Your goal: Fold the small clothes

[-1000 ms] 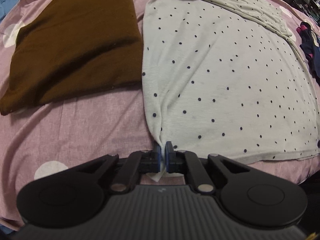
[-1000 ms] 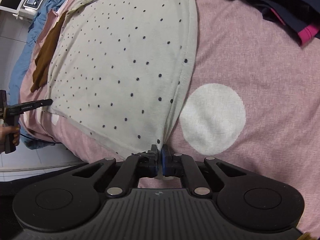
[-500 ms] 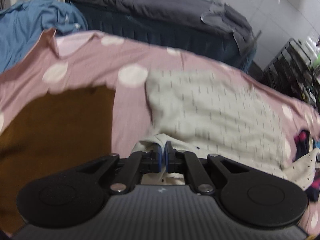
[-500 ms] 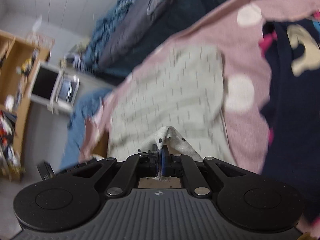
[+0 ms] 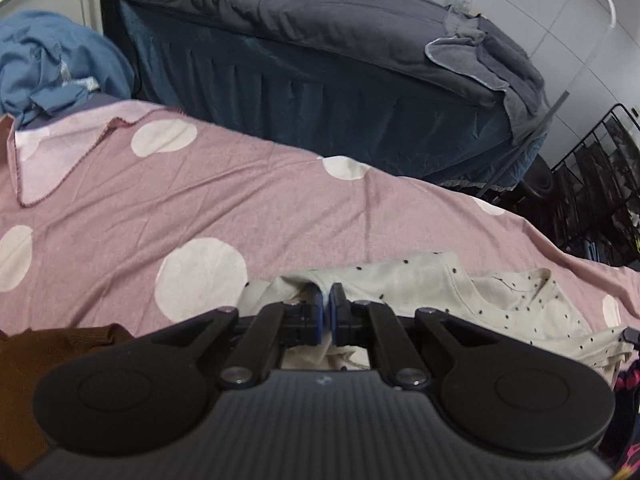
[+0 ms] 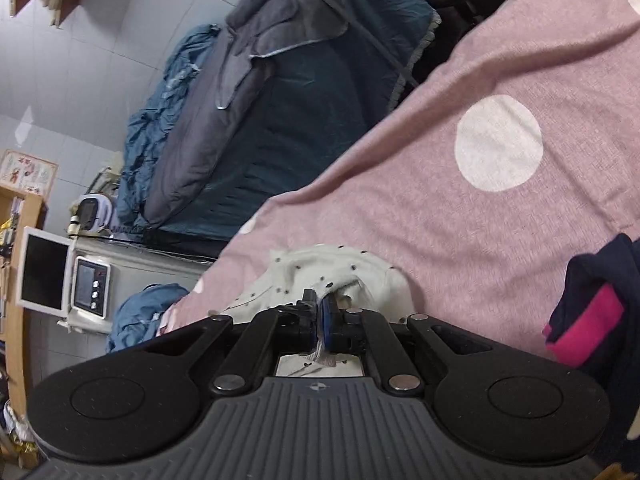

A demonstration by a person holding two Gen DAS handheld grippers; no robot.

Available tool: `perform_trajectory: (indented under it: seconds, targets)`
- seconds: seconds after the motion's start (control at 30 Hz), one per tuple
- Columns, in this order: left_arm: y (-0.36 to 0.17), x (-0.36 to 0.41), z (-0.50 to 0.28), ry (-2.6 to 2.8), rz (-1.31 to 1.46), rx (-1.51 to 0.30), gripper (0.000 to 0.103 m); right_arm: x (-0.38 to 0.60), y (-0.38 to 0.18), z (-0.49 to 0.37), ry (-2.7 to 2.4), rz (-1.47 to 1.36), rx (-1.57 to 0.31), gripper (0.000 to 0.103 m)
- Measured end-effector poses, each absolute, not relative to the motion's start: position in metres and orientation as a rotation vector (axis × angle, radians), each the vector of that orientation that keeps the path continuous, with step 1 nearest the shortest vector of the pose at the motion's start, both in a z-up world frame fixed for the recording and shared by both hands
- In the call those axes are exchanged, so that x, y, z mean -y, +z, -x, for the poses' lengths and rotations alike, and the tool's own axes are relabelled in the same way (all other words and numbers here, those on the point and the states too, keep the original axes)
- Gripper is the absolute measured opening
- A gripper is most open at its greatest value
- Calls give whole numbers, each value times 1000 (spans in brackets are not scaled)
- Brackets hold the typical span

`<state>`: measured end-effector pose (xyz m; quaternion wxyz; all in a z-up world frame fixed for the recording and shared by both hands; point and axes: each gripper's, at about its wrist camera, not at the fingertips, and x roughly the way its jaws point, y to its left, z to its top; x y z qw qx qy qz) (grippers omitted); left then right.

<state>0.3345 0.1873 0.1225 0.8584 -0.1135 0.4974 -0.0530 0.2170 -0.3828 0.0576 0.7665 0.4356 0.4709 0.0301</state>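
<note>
The left tool (image 5: 325,307) is clamped tight on a bunched edge of the cream polka-dot shirt (image 5: 440,292). The right tool (image 6: 319,312) likewise pinches the same shirt (image 6: 320,268). The shirt lies on the pink spotted bedsheet (image 5: 280,208). A brown garment (image 5: 48,360) sits at eight o'clock, and a navy-and-pink garment (image 6: 588,320) at three o'clock.

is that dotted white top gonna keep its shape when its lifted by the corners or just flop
Probably flop: the dotted white top bunches and puckers where the left gripper and right gripper pinch it. It looks thin and light, so likely easy to carry. It may drag on the pink sheet.
</note>
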Motion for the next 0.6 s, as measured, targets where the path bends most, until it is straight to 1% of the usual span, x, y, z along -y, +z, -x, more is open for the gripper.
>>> perform_trajectory:
  seconds: [0.03, 0.07, 0.1, 0.13, 0.17, 0.2, 0.23, 0.27, 0.33, 0.4, 0.47, 0.6]
  targets:
    - [118, -191, -337, -82, 252, -1056, 6, 384, 55, -217, 43, -952, -1028, 9]
    - [115, -195, -340, -54, 260, -1062, 9, 386, 53, -218, 28, -961, -1024, 19]
    - [113, -199, -341, -28, 259, -1059, 13, 388, 52, -217, -1, -964, -1014, 23]
    - [113, -205, -341, 17, 249, -1058, 35, 391, 55, -219, -39, -943, -986, 28]
    - [116, -209, -340, 68, 230, -1056, 63, 392, 60, -216, -60, -907, -959, 27]
    - [120, -211, -338, 104, 202, -1035, 71, 392, 67, -215, -67, -856, -930, 27]
    - [127, -210, -332, 101, 171, -1000, 77, 388, 74, -213, -46, -802, -910, 27]
    - [133, -207, -325, 63, 142, -972, 77, 380, 80, -211, -2, -741, -902, 27]
    - [143, -192, -307, -55, 75, -944, 76, 349, 92, -207, 130, -526, -908, 27]
    - [145, -165, -283, -150, -50, -922, 74, 314, 98, -196, 263, -327, -904, 27]
    - [134, -137, -260, -201, -186, -924, 70, 282, 92, -184, 359, -223, -925, 26]
    - [94, -95, -239, -167, -353, -953, 70, 240, 63, -173, 341, -20, -959, 26]
